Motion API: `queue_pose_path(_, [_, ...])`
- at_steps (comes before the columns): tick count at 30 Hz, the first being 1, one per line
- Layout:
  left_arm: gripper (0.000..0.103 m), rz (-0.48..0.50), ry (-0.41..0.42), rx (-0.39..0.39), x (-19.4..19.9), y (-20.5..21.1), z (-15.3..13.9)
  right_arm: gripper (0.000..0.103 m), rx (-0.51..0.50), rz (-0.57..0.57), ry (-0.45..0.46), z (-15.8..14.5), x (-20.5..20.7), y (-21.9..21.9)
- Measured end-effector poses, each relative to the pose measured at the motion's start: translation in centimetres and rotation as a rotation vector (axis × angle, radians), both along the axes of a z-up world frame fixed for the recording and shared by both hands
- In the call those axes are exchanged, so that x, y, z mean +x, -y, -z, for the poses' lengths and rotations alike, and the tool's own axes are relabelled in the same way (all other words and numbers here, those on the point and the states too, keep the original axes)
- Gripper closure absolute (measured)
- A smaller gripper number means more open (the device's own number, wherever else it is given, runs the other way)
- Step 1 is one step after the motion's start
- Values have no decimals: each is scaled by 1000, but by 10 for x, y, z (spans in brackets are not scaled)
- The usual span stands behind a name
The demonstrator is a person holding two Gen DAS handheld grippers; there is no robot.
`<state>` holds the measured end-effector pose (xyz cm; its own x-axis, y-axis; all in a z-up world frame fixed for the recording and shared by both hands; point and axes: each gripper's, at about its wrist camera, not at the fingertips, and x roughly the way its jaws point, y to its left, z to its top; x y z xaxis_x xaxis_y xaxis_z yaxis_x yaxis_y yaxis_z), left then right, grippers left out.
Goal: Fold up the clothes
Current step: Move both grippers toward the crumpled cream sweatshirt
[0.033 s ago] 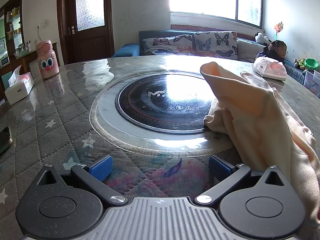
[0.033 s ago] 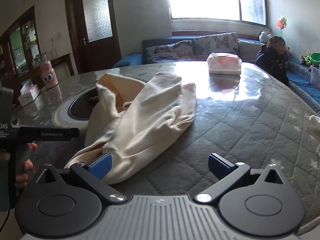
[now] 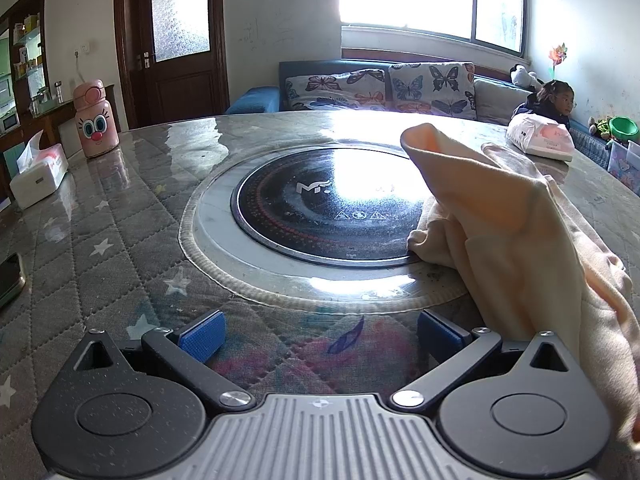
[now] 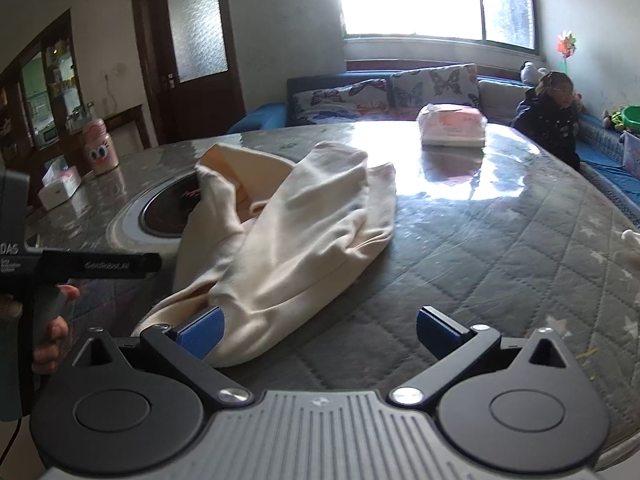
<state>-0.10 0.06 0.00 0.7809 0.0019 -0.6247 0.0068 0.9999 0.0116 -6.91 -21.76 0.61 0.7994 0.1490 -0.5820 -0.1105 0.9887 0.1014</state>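
A cream garment [image 4: 288, 236] lies crumpled on the quilted round table [image 4: 500, 272], one part standing up in a peak. In the left wrist view the garment [image 3: 520, 248] is at the right, overlapping the black cooktop [image 3: 320, 216]. My left gripper [image 3: 320, 336] is open and empty, low over the table left of the garment. My right gripper [image 4: 320, 334] is open; its left fingertip [image 4: 200, 332] sits at the garment's near edge. The left gripper's body [image 4: 100, 266] shows at the left of the right wrist view.
A pink cartoon bottle [image 3: 96, 120] and a tissue box [image 3: 38, 176] stand at the far left. A phone [image 3: 10, 276] lies at the left edge. A pack of wipes [image 4: 452, 126] lies at the far side. A child [image 4: 552, 120] sits by the sofa [image 3: 380, 88].
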Motion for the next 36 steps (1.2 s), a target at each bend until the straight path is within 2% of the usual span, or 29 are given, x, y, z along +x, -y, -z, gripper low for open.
queue_pose_path(6, [0,8,-5,6,-3,-2,0,0,-8,-12,22,1,-4,-8])
queue_pose_path(15, [0,-7,-24,11,-7,-2,-1,0,3,-12,-15,2,-2,-14])
queue_pose_path(22, [0,-7,-38,8,-18,-1,-3,0,4,-15,-11,-2,-8,-14])
queue_pose_path(36, [0,35,-60,10,-38,14,-16,0,-11,-8,-21,-4,-19,-15])
